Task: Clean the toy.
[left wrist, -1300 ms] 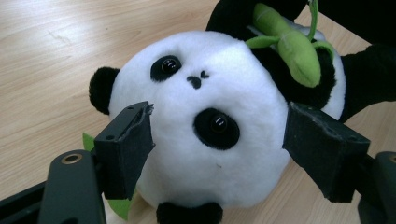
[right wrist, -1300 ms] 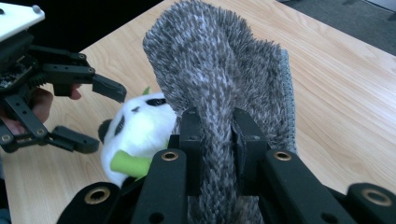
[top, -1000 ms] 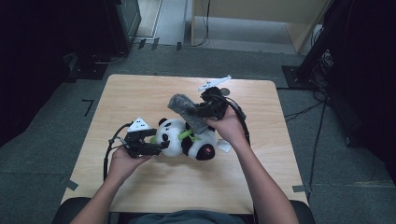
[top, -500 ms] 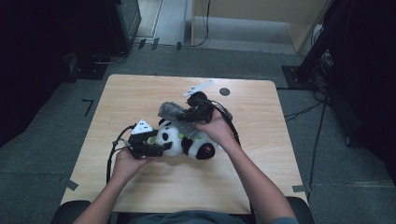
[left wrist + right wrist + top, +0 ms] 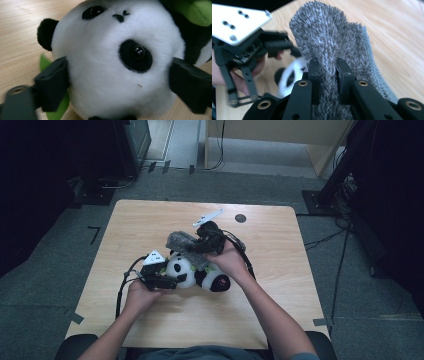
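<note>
The plush panda (image 5: 197,272) lay on its side near the middle of the tabletop (image 5: 280,310), head toward the person's left, dark feet toward the right. A grey fuzzy cloth (image 5: 186,247) draped over its upper side, one end lifted clear of the toy.

The left tongs (image 5: 176,279) came in level from the left, held low over the wood, the left hand (image 5: 140,294) wrapped round the body behind them. Their jaws had just been opening and stood wide on either side of the panda's head; whether the pads still pressed the fur could not be told. The right tongs (image 5: 196,249) reached in from the far right side, tilted down toward the cloth, with the right hand (image 5: 231,262) resting just above the panda's body and the forearm running back to the bottom edge. They were clamped tight on a fold of the grey cloth.

The left gripper view brought out what the high view blurred: the panda's face (image 5: 117,62) upside down, eyes and nose plain, with a green leaf (image 5: 56,110) under it against the wood. The right gripper view showed the pinch itself, the cloth (image 5: 332,50) bunched up between the two black jaws, and beyond it the left tongs (image 5: 287,50) with their grey plate beside the white fur
</note>
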Motion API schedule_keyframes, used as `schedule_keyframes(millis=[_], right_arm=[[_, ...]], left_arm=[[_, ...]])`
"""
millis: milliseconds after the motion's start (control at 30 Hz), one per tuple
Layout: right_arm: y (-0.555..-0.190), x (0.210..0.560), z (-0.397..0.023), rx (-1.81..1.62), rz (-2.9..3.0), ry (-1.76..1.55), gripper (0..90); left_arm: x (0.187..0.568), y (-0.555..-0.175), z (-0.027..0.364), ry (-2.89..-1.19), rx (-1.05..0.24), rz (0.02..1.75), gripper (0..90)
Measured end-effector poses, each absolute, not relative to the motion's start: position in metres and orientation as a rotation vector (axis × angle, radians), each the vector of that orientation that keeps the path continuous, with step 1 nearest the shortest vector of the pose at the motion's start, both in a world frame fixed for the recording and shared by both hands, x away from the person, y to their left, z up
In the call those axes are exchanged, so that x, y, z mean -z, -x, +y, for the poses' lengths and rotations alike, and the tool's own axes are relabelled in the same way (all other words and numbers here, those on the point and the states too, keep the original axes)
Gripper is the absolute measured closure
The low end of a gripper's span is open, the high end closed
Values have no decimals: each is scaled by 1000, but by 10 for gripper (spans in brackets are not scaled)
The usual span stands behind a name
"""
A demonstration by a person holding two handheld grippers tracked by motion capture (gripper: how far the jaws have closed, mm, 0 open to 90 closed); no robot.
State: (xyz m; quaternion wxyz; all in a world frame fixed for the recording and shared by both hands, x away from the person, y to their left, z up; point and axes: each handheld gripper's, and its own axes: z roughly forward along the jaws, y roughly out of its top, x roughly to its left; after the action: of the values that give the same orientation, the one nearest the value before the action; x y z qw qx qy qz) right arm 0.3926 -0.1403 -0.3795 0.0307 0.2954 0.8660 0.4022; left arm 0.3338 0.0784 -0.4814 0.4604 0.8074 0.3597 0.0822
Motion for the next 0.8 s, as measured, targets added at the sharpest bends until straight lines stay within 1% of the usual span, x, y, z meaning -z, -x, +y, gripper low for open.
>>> schedule_keyframes(millis=[33,100,267,467,800], right_arm=[[-393,379,-140,-1239,2669,-910,778],[-392,381,-136,-1237,2678,-905,777],[-395,396,-126,-1185,2724,-917,775],[-404,405,-132,-1196,2730,-950,775],[-420,414,-145,-1134,2696,-1064,781]], left_arm=[[481,-333,78,-1997,-206,882,162],[481,-330,78,-2011,-233,867,224],[480,-329,78,-2017,-239,887,325],[480,-328,76,-2018,-248,909,358],[479,-329,75,-2021,-243,925,367]])
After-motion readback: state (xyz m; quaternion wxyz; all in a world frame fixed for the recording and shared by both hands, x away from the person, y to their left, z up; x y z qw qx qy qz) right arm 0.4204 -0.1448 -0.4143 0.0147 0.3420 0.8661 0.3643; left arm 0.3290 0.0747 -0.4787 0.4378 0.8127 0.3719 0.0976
